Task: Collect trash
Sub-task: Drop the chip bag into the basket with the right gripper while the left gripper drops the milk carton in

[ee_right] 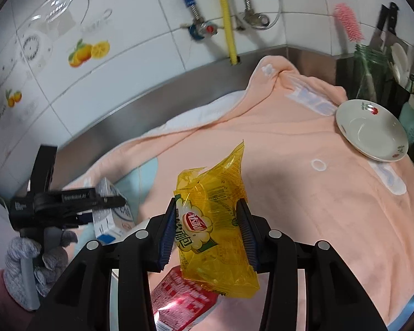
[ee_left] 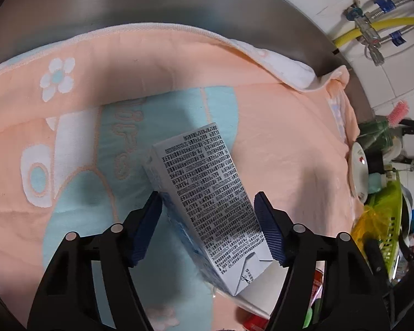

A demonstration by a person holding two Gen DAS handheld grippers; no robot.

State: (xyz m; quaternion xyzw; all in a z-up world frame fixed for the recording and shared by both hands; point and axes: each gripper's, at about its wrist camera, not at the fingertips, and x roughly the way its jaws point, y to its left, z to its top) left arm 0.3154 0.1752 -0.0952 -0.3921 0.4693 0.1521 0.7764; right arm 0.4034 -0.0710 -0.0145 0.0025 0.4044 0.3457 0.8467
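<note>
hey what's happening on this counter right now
A person is clearing trash off a peach towel with two hand-held grippers. The right gripper is clamped on a yellow snack wrapper, lifted clear of the towel. The left gripper straddles a printed carton, its left pad touching it.

Soft, matt peach towel (ee_left: 276, 127) with woven terry texture. Printed matt paperboard carton (ee_left: 207, 193). Glossy, crinkled yellow plastic wrapper (ee_right: 215, 220). Brushed steel bench (ee_right: 140, 110), shiny white wall tiles (ee_right: 124, 13), glazed ceramic plate (ee_right: 372, 129), ribbed blue pads (ee_right: 165, 237).
</note>
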